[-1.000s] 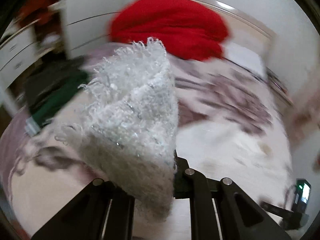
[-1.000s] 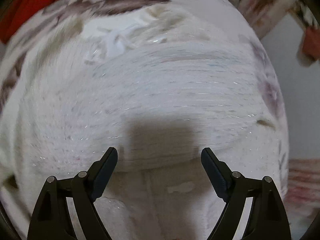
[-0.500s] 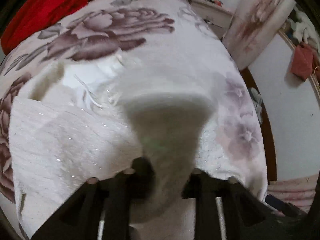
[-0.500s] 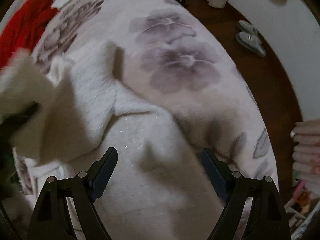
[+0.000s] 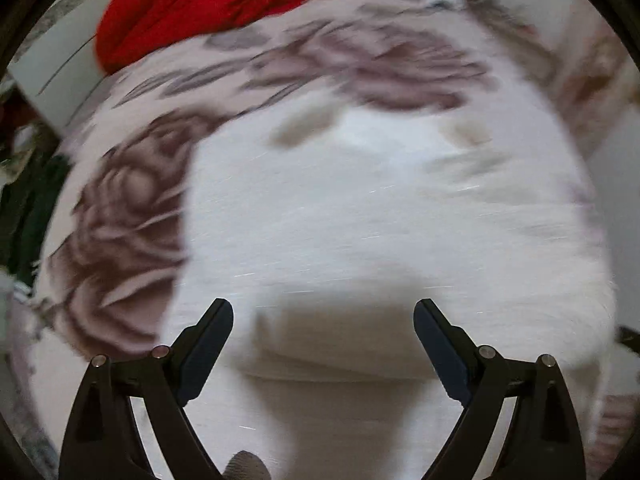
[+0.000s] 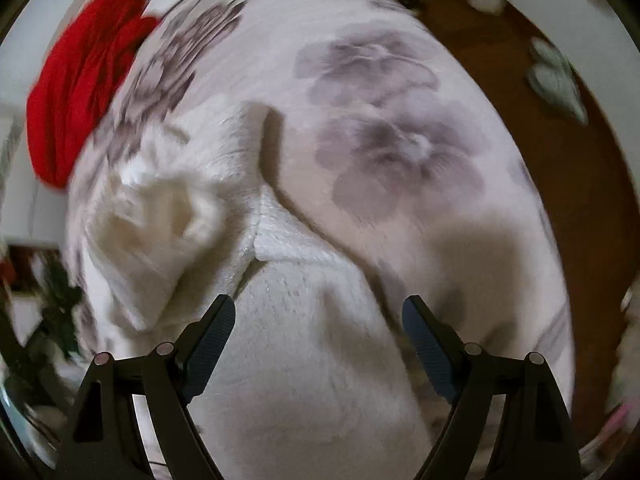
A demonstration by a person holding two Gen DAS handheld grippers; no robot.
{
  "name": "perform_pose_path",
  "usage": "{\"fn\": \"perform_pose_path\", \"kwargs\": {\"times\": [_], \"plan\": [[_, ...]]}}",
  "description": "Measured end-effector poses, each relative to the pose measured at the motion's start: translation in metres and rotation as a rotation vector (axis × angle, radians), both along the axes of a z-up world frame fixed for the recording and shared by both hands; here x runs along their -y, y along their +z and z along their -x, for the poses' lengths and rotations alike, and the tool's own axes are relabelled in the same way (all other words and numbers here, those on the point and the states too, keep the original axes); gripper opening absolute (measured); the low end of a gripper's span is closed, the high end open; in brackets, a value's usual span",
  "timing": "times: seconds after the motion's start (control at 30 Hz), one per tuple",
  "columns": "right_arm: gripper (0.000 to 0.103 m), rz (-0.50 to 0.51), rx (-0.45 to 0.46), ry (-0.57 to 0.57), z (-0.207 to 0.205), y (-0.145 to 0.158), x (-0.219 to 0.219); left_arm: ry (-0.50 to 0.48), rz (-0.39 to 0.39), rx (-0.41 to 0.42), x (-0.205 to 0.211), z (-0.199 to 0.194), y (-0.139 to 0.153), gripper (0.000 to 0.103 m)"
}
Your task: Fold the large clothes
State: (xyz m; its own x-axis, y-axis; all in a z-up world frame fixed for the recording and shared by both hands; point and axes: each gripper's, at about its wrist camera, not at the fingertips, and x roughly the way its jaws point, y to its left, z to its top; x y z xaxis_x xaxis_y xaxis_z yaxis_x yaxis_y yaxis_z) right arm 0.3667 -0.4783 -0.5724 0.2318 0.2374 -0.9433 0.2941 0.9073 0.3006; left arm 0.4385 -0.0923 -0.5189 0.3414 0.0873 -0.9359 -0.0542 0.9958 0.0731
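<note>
Both hand-held grippers, left (image 5: 323, 316) and right (image 6: 319, 312), gape wide (holding nothing) above the white fuzzy garment (image 6: 304, 344).

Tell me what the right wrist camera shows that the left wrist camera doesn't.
Only the right wrist view shows the brown floor beside the bed and a folded-over flap of the white fuzzy garment. Only the left wrist view shows dark green clothing at the bed's edge. Both show the garment, the floral bedspread, the red cloth, and an open, empty gripper: right gripper, left gripper.
</note>
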Motion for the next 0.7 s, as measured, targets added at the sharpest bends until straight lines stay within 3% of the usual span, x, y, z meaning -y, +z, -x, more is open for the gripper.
{"fn": "perform_pose_path", "kwargs": {"times": [0.17, 0.2, 0.23, 0.3, 0.37, 0.43, 0.47, 0.57, 0.63, 0.7], "plan": [[0.086, 0.233, -0.084, 0.293, -0.053, -0.042, -0.049, 0.028, -0.132, -0.032, -0.024, -0.022, -0.046, 0.092], [0.076, 0.242, -0.092, 0.330, -0.058, -0.048, -0.056, 0.027, -0.142, -0.041, -0.024, -0.025, -0.052, 0.092], [0.059, 0.265, -0.082, 0.381, -0.065, -0.055, -0.065, 0.025, -0.144, -0.048, -0.025, -0.030, -0.060, 0.092], [0.044, 0.312, -0.044, 0.411, -0.073, -0.055, -0.071, 0.024, -0.145, -0.048, -0.024, -0.034, -0.064, 0.095], [0.043, 0.258, 0.004, 0.287, -0.080, -0.049, -0.051, 0.029, -0.118, -0.042, -0.026, -0.033, -0.066, 0.097], [0.043, 0.110, -0.002, 0.050, -0.076, -0.054, -0.010, 0.039, -0.115, -0.050, -0.025, -0.035, -0.064, 0.097], [0.043, -0.003, -0.047, -0.082, -0.068, -0.069, 0.011, 0.040, -0.120, -0.054, -0.024, -0.035, -0.063, 0.097], [0.044, -0.062, -0.097, -0.106, -0.060, -0.078, 0.014, 0.040, -0.117, -0.044, -0.026, -0.032, -0.051, 0.097], [0.049, -0.069, -0.109, -0.102, -0.056, -0.058, 0.016, 0.043, -0.123, -0.018, -0.031, -0.029, -0.040, 0.097], [0.050, -0.128, -0.056, -0.145, -0.046, -0.027, 0.023, 0.054, -0.123, -0.001, -0.036, -0.028, -0.034, 0.097]]}}
